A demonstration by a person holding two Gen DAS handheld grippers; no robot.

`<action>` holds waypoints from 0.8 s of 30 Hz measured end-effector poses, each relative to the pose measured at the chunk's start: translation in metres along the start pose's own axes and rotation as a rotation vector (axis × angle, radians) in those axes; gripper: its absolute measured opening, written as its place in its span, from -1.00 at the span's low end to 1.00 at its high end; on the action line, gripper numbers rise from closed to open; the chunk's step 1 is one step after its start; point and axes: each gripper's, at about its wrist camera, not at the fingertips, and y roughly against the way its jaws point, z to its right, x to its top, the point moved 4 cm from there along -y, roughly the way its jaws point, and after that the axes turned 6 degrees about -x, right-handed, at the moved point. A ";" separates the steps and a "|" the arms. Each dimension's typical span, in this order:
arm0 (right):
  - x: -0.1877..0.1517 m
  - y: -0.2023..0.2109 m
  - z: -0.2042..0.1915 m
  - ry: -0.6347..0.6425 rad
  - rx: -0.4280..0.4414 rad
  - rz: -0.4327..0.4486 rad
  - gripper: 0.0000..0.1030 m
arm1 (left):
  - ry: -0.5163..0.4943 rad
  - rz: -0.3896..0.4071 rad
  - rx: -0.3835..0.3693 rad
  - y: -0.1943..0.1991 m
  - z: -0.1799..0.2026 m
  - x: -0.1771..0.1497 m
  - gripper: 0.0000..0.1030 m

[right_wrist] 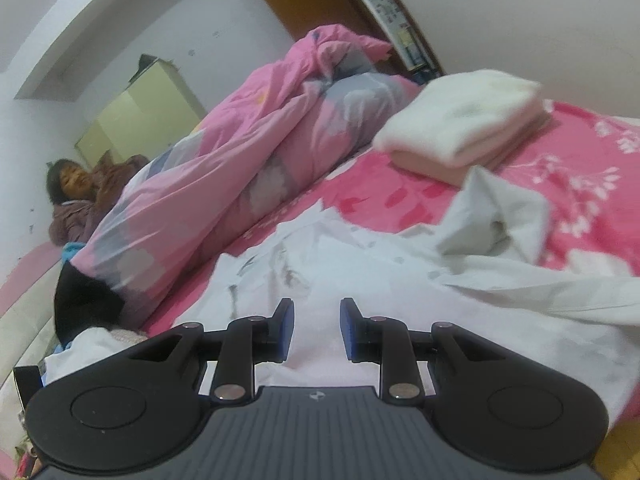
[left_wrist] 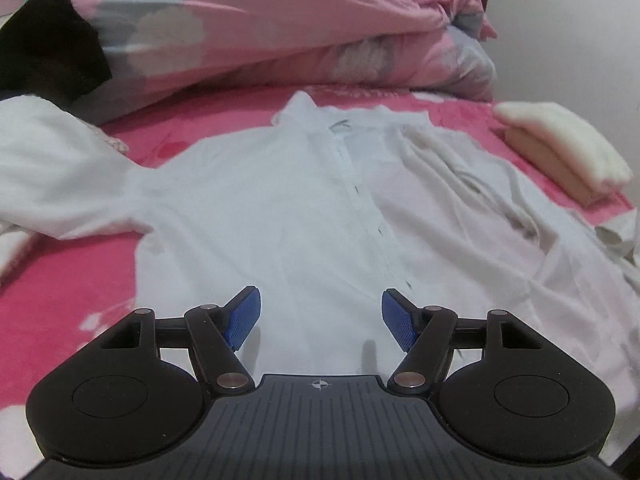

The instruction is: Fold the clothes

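A white button-up shirt [left_wrist: 280,216] lies front-up on the pink bed sheet [left_wrist: 60,300], collar at the far end. One sleeve [left_wrist: 60,184] stretches out to the left; the other side [left_wrist: 480,200] is rumpled and partly folded over. My left gripper [left_wrist: 320,316] hovers over the shirt's lower front, jaws wide apart, nothing between the blue pads [left_wrist: 244,320]. In the right wrist view my right gripper [right_wrist: 316,328] is low over the same shirt [right_wrist: 360,280], its jaws a narrow gap apart with no cloth between them. A crumpled sleeve [right_wrist: 500,216] rises ahead to its right.
A bundled pink quilt [left_wrist: 280,32] runs along the far side of the bed. A folded white stack [left_wrist: 560,144] sits at the right, also in the right wrist view [right_wrist: 460,128]. A black garment [left_wrist: 48,48] lies at the far left. A person [right_wrist: 76,200] sits beyond the quilt.
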 end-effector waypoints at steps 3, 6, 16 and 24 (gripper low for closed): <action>0.001 0.007 0.016 -0.024 -0.034 0.005 -0.45 | -0.009 -0.012 0.020 -0.007 0.002 -0.005 0.31; 0.000 0.011 0.031 -0.048 -0.065 0.004 -0.44 | -0.015 -0.020 0.031 -0.012 0.003 -0.007 0.31; 0.004 0.024 0.052 -0.084 -0.138 0.022 -0.36 | -0.034 -0.022 0.043 -0.024 0.004 -0.011 0.31; 0.011 0.054 0.080 -0.153 -0.259 0.075 -0.17 | -0.023 -0.015 0.012 -0.026 0.003 -0.012 0.31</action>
